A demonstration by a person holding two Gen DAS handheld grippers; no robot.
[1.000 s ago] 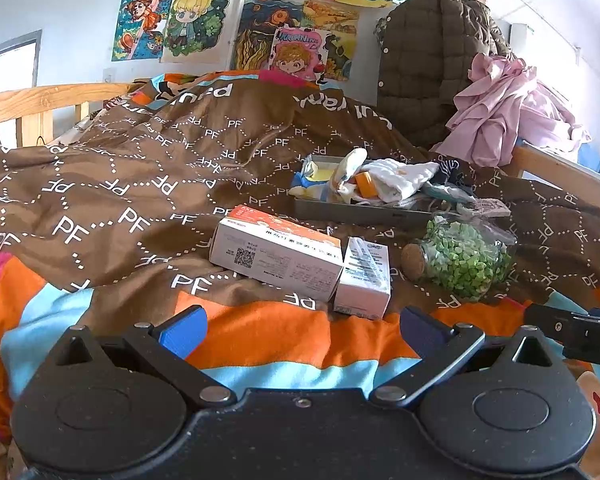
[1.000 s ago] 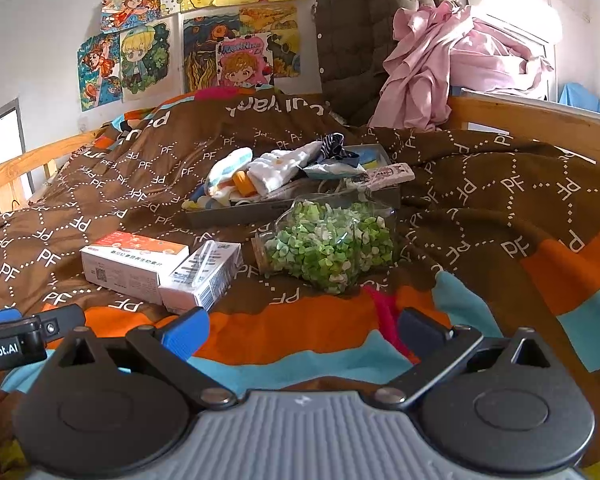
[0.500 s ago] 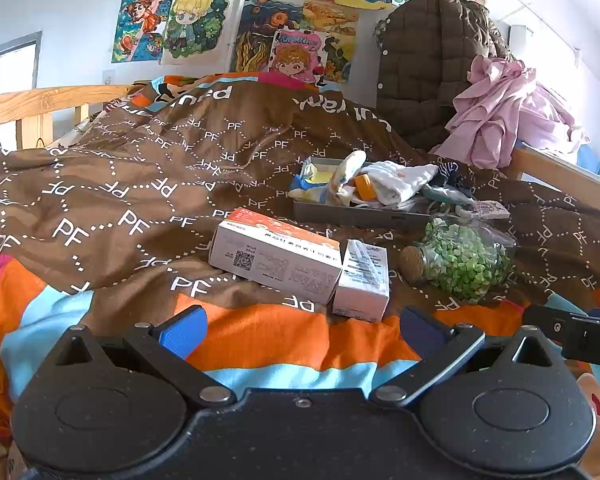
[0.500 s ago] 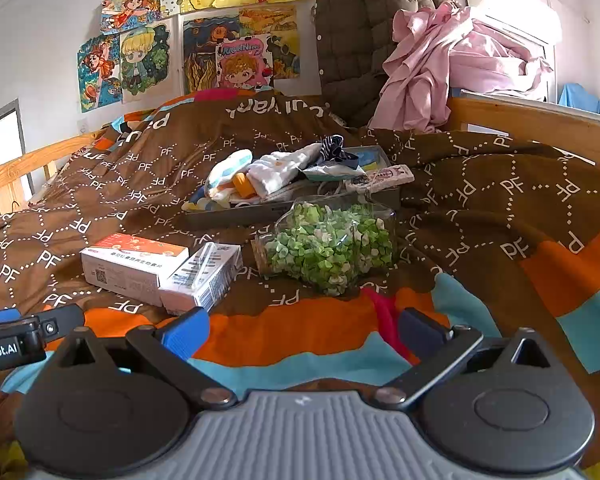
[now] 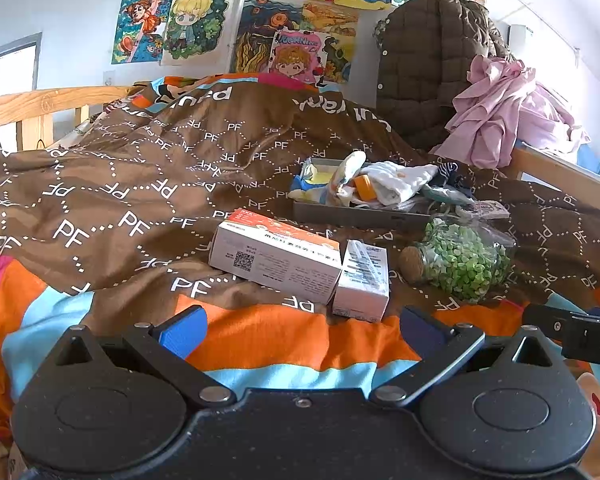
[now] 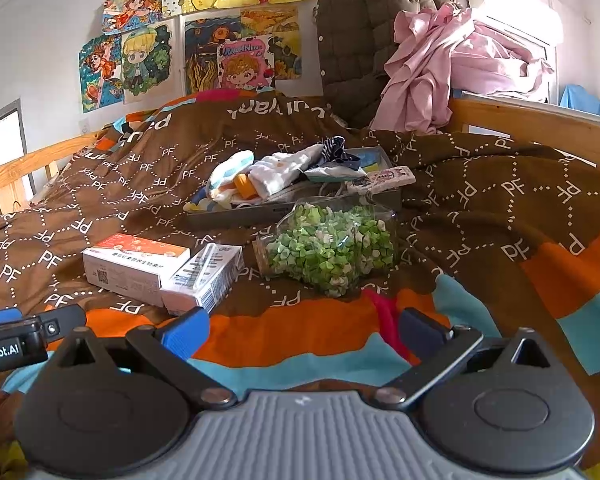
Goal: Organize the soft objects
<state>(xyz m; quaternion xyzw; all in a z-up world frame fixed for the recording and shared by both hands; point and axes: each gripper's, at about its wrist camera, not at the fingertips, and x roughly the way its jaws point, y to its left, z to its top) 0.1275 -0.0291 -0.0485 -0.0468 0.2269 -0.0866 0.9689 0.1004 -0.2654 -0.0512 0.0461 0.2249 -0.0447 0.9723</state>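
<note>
Both claws are held low over the near edge of the bed, jaws spread wide and nothing between them: the left claw (image 5: 302, 330) faces the long orange-and-white cardboard box (image 5: 274, 256) and the smaller white carton (image 5: 363, 280) touching its right end; the right claw (image 6: 304, 330) faces the clear corked jar of green paper pieces (image 6: 328, 250), which lies on its side. The soft objects, a heap of white and striped cloth items (image 6: 278, 174), are piled in a shallow grey tray (image 6: 236, 216) farther back on the brown patterned quilt (image 5: 140, 184), just behind the jar, some hanging over its rim.

No grasp appears to be begun yet. The reach is best made over the boxes and jar, not through them, since the jar could roll if it is nudged. One cloth item should be pinched at a raised fold near its middle, so that neighbours are not dragged out with it. The other claw can be kept clear of the path.
</note>
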